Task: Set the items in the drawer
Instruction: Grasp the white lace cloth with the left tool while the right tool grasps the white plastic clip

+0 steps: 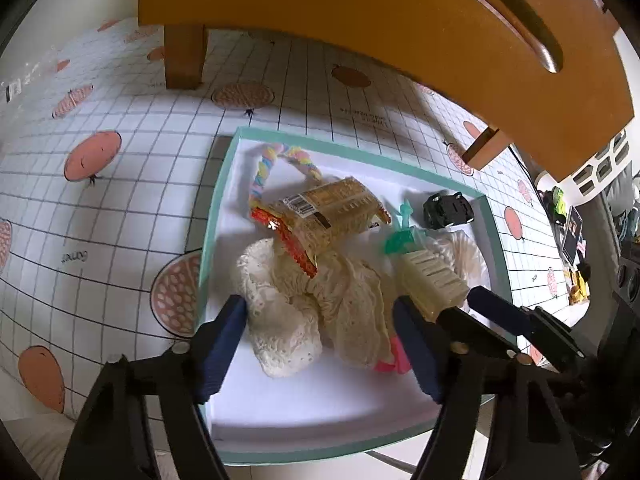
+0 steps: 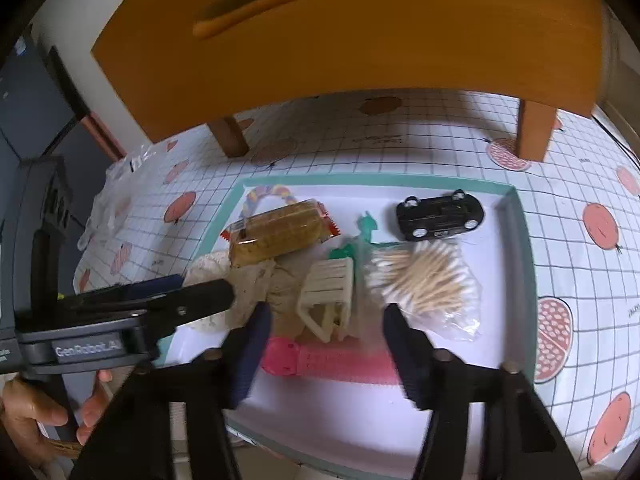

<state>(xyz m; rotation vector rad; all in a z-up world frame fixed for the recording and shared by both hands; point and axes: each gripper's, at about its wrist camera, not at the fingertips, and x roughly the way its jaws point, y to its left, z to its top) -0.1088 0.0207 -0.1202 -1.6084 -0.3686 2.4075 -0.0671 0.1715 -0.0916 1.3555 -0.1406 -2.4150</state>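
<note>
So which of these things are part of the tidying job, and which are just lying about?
Job: toy car, snack packet, cotton swabs, cream chair, pink strip, lace cloth, wooden drawer.

Lying about: fruit-print tablecloth, clear plastic bag.

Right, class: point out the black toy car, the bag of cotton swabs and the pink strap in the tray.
black toy car [image 2: 440, 215]: right wrist view, on its roof.
bag of cotton swabs [image 2: 424, 280]: right wrist view, on the middle of the bundled sticks.
pink strap [image 2: 340, 362]: right wrist view, on its ribbed middle stretch.
</note>
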